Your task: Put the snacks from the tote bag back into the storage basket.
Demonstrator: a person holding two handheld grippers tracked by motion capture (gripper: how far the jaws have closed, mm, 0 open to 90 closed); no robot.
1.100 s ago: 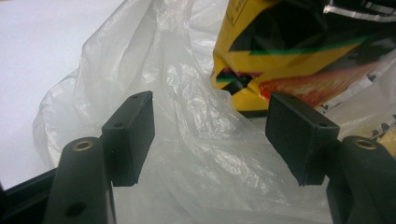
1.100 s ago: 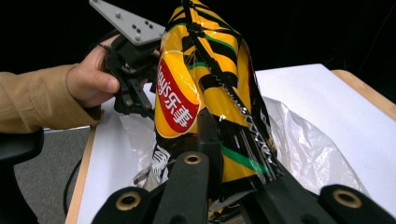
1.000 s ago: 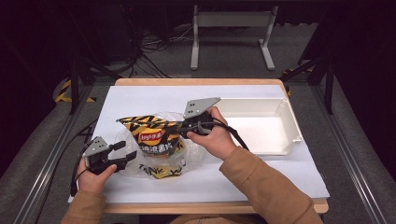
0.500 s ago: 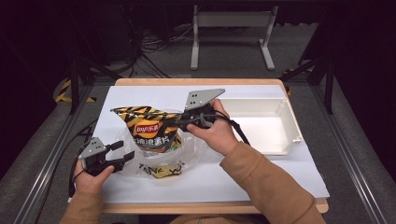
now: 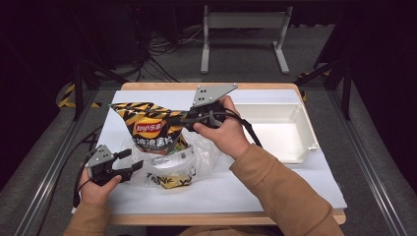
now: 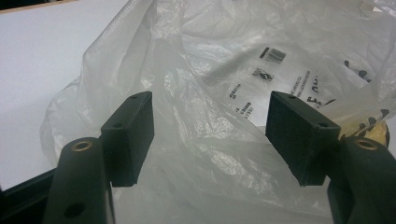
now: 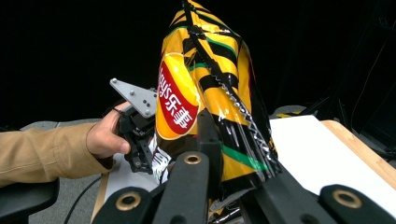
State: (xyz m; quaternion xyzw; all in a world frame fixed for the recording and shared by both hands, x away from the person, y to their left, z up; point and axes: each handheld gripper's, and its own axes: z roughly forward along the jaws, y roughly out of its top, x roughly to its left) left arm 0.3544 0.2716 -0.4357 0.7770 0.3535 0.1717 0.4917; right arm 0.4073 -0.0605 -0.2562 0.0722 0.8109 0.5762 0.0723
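A yellow-and-black chip bag (image 5: pixel 152 130) with a red logo hangs tilted above the table, its lower end still inside a clear plastic bag (image 5: pixel 192 162). My right gripper (image 5: pixel 189 117) is shut on the chip bag's sealed top edge; in the right gripper view the chip bag (image 7: pixel 205 84) rises straight from the pinched jaws. My left gripper (image 5: pixel 129 161) rests at the plastic bag's left side, open. In the left gripper view the left gripper (image 6: pixel 210 121) has crumpled plastic bag (image 6: pixel 219 60) film lying loose between its jaws, which do not press on it. The left gripper (image 7: pixel 142 149) and its hand show behind the chip bag.
A white open bin (image 5: pixel 300 147) stands at the table's right side. The table is covered with a white sheet (image 5: pixel 275 187). Printed wrappers lie inside the plastic bag near the front. Dark floor, cables and a metal stand lie beyond the far edge.
My right gripper has risen with the chip bag, drawing it further up out of the plastic bag. The left gripper has stayed in place at the bag's left side.
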